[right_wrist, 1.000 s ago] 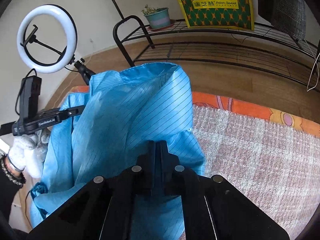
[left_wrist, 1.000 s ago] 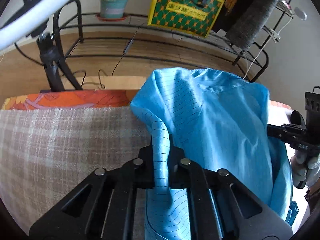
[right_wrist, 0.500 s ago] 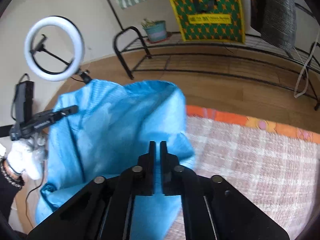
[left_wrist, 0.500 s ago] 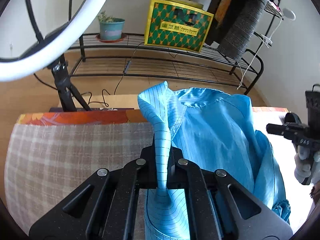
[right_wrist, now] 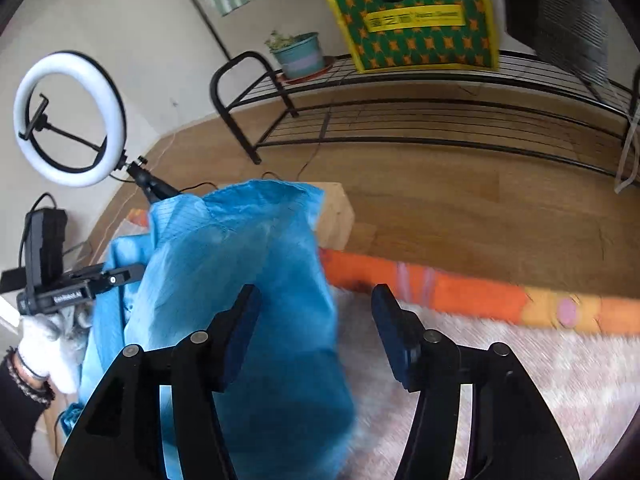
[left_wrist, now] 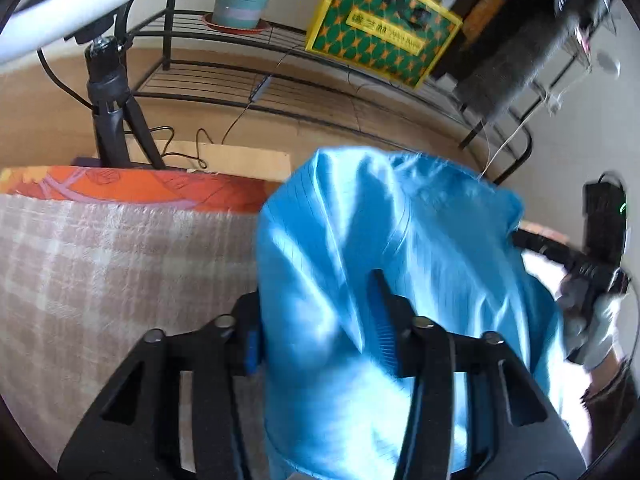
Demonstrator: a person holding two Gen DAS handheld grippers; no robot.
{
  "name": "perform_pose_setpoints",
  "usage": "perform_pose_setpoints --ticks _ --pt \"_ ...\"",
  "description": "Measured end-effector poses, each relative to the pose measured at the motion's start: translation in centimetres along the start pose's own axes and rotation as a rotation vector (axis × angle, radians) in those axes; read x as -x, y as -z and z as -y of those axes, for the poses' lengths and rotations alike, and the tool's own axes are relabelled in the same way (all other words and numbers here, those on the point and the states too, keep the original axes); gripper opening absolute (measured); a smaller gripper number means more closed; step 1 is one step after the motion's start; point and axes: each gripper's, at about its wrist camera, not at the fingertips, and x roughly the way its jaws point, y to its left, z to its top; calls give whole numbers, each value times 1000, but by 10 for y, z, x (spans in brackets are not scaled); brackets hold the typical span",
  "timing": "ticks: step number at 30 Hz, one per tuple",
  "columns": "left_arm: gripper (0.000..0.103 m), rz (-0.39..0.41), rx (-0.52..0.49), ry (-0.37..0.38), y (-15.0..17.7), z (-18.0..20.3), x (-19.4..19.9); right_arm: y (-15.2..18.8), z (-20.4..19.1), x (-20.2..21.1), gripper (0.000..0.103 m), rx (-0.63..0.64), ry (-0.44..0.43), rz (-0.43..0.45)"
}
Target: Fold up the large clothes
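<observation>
on plaid blanket [left_wrist: 100,280] | one blue garment [left_wrist: 400,280] | left gripper [left_wrist: 316,312], right gripper [right_wrist: 316,320]: both wide apart, gripping nothing

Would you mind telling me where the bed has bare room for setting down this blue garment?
The plaid blanket lies bare right of the blue garment, up to the orange edge. The left side, under the garment, is crowded.

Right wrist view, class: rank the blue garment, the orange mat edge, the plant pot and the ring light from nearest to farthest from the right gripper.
1. Blue garment: draped at the right gripper, against its left finger.
2. Orange mat edge: just beyond the fingertips, right of centre.
3. Ring light: far left, on its stand.
4. Plant pot: on the black rack by the back wall.
</observation>
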Motion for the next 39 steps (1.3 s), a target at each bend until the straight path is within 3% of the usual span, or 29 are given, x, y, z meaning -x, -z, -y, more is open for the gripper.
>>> perform_pose_setpoints --ticks 2,3,4,5,6,8,13,23,31,39 --pt "48 1 1 -4 -5 1 -3 -2 -7 -7 34 19 -19 -14" --pt "48 1 -3 0 -8 4 -5 -1 -12 -9 17 35 -25 -25" --pt "43 9 -18 1 -9 7 -5 0 -17 -11 6 57 -31 -38" --pt "30 18 -45 -2 -9 11 -5 2 -22 -12 6 82 -13 -46" --pt "0 25 -95 -40 -8 20 -6 2 -26 -11 4 101 4 -41" --pt "0 46 -143 -63 -6 29 -3 2 -30 -3 3 117 11 -17" --pt "0 107 -177 -19 -5 47 25 -5 -42 34 2 133 23 72" --pt "0 208 -243 6 18 89 119 5 -102 121 1 222 57 164" --pt "0 280 -264 3 78 115 203 45 -167 196 1 317 63 188" --pt "0 261 -224 14 168 113 254 127 -218 246 1 369 84 175"
